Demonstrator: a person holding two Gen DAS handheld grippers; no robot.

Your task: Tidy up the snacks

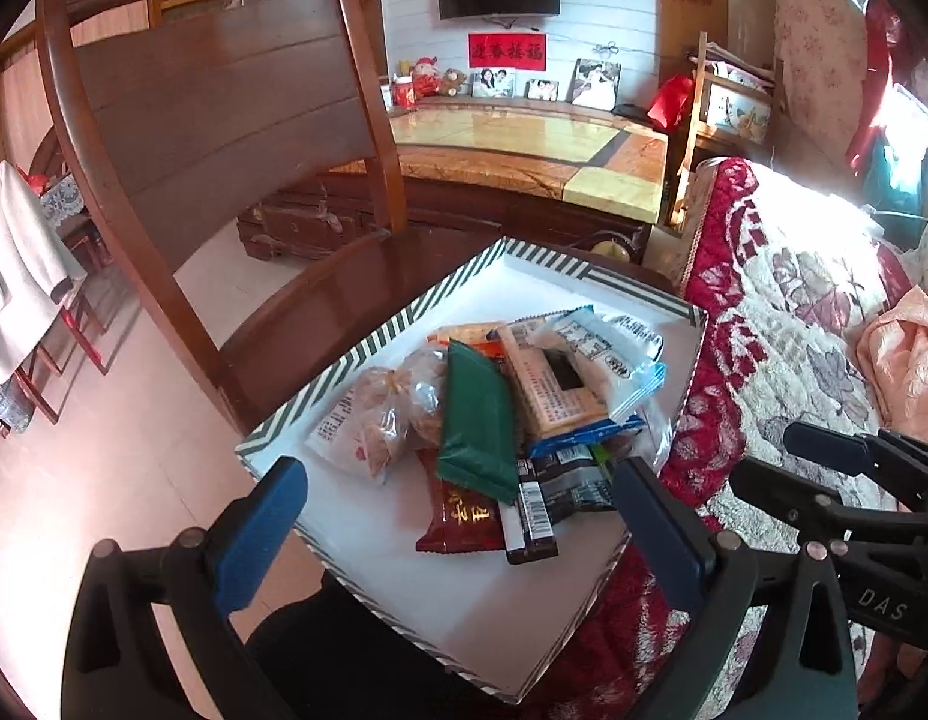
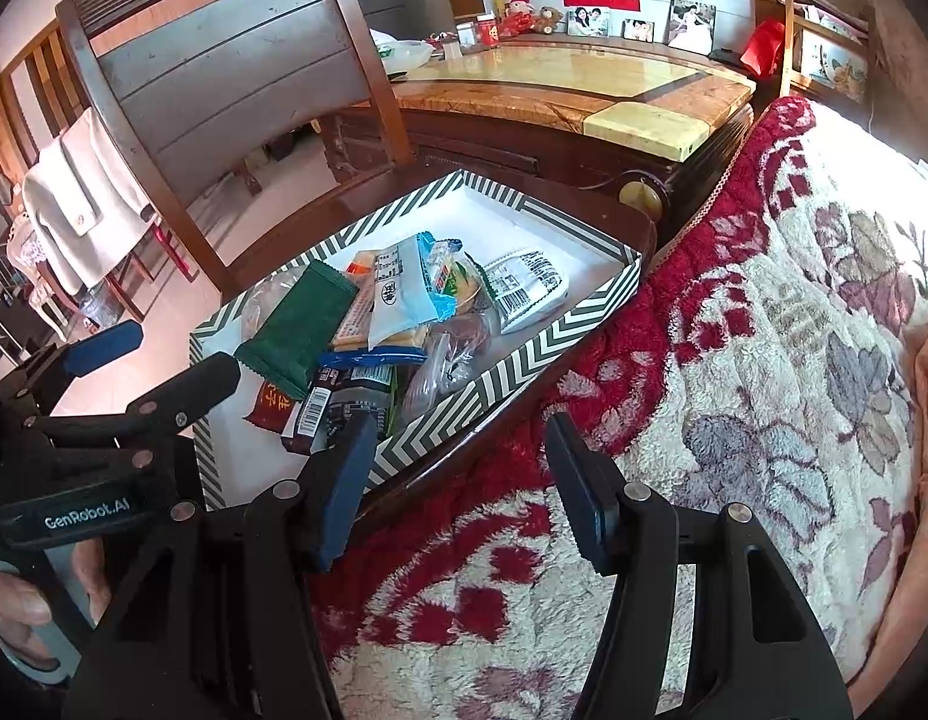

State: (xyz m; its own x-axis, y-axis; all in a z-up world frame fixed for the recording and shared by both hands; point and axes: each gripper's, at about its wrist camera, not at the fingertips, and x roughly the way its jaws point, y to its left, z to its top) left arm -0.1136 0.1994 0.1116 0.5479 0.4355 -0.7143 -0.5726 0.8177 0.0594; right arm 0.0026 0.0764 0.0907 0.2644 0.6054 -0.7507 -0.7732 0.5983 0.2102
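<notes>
1. Left gripper [image 1: 461, 531]: jaws spread wide, released, nothing between the blue pads [image 1: 257, 531].
2. Between and just ahead of those jaws: a heap of snack packets inside a striped box [image 1: 368, 324] with a white floor.
3. Nearest the left jaws: a dark red packet [image 1: 458, 519] and a black barcode packet [image 1: 532, 516], both lying flat.
4. Further ahead: a green packet [image 1: 475, 420] on top of the heap, a clear bag of nuts [image 1: 380, 414] to its left, a pale blue and white packet [image 1: 595, 360] to its right.
5. Right gripper [image 2: 458, 480]: jaws also parted, released, gripping nothing; held over the red floral blanket [image 2: 733, 330].
6. Left of the right jaws: the same box, its striped wall just beside the left finger [image 2: 344, 480].
7. Beyond the box: a wooden chair [image 1: 212, 96] bearing it, then a marble-topped cabinet [image 1: 523, 144].
</notes>
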